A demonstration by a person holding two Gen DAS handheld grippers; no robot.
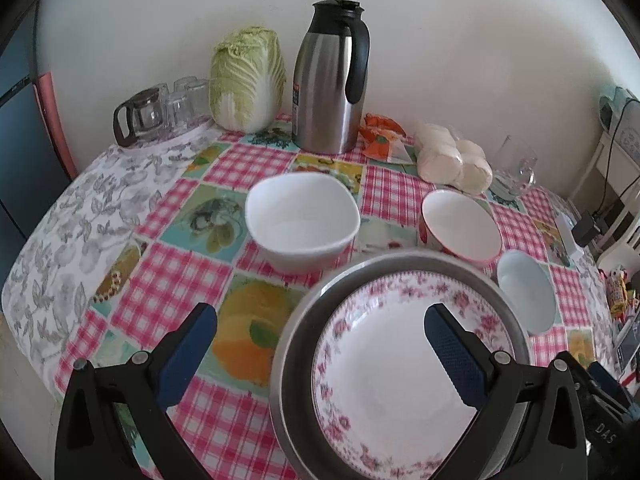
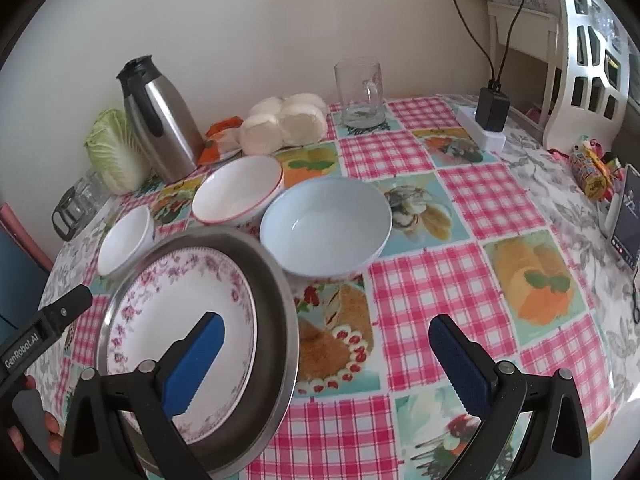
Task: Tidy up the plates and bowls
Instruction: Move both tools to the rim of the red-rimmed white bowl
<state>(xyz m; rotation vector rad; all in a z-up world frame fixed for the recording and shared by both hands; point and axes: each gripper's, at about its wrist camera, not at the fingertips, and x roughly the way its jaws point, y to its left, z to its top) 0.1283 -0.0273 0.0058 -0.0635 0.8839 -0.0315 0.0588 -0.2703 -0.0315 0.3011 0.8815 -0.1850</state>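
Observation:
A floral-rimmed white plate (image 1: 392,384) (image 2: 168,292) lies inside a shallow steel plate (image 1: 294,344) (image 2: 276,300) at the near side of the table. Behind them stand a squarish white bowl (image 1: 304,220) (image 2: 126,240), a red-rimmed bowl (image 1: 460,226) (image 2: 238,190) and a pale blue bowl (image 1: 526,290) (image 2: 326,228), all empty and upright. My left gripper (image 1: 320,356) is open, straddling the steel plate's left rim from above. My right gripper (image 2: 328,364) is open too, spanning the plates' right rim, and neither pad touches anything.
Along the wall stand a steel thermos (image 1: 330,80), a napa cabbage (image 1: 248,80), a glass teapot with tumblers (image 1: 160,112), bagged buns (image 1: 452,160) and a glass mug (image 2: 360,92). A power strip with charger (image 2: 488,120), a phone (image 2: 626,220) and a white chair (image 2: 588,60) are at right.

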